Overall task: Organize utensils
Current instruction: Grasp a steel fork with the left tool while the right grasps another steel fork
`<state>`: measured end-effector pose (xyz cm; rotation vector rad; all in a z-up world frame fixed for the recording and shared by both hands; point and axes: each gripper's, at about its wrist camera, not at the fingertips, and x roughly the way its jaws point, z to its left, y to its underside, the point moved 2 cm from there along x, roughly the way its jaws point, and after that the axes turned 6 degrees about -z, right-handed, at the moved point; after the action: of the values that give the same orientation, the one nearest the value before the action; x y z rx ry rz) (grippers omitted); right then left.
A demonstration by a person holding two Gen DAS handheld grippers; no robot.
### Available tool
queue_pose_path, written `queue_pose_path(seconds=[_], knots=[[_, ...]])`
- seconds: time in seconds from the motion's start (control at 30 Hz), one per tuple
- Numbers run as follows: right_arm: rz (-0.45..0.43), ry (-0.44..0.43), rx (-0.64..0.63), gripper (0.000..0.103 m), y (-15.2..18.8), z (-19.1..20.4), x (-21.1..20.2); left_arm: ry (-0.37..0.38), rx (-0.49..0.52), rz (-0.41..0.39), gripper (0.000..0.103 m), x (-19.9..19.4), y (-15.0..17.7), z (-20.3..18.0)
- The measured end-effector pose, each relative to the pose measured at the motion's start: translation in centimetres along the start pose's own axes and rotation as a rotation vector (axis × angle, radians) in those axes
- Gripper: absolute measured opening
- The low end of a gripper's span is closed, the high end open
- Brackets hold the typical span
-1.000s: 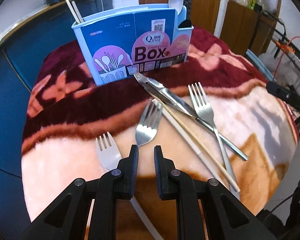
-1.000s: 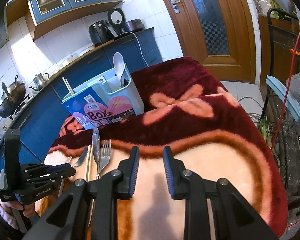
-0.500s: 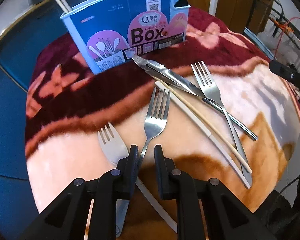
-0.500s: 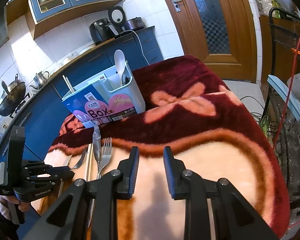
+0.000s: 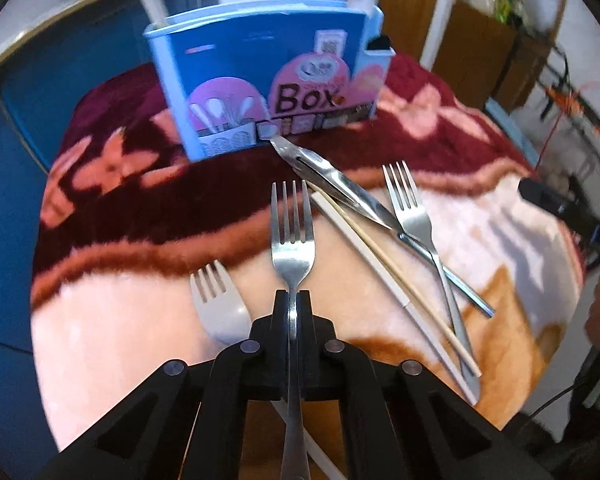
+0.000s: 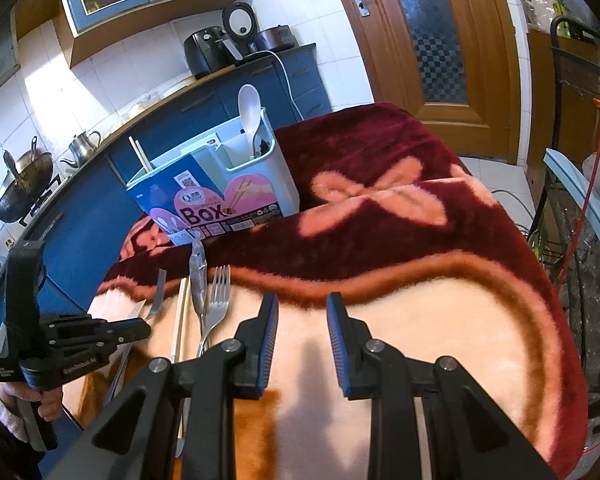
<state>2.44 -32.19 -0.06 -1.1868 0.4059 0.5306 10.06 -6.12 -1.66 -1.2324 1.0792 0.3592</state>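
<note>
The left claw (image 5: 293, 300) is clamped on the steel fork (image 5: 292, 236) by its handle; the right claw (image 6: 302, 312) hangs apart, empty, above the blanketed worktop (image 6: 420, 312).

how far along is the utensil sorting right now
Early on. Done: the blue box already holds a white spoon and chopsticks. In hand: the left tool is shut on a steel fork. Left: a white fork, a second steel fork, tongs and loose chopsticks on the blanket. The right tool is open, empty.
</note>
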Motion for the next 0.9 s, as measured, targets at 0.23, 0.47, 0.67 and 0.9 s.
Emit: queue_pose_path(seconds=[0.23,0.47,0.67,0.9], knots=[[0.042,-0.028,0.005,0.028,0.1,0.8,1.5,0.007,-0.102,-0.200,0.002,-3.8,0.4,1.8],[0.099,-0.069,0.009,0.028,0.2,2.5,3.5,0.002,-0.161,-0.361,0.003,-6.4,0.7,2.9],[0.130,-0.089,0.019,0.028,0.3,3.6,5.0,-0.004,-0.192,-0.429,0.003,-7.0,1.3,3.6],[0.155,-0.105,0.039,0.028,0.4,4.5,7.2,0.018,-0.241,-0.459,0.003,-7.0,2.0,4.7]])
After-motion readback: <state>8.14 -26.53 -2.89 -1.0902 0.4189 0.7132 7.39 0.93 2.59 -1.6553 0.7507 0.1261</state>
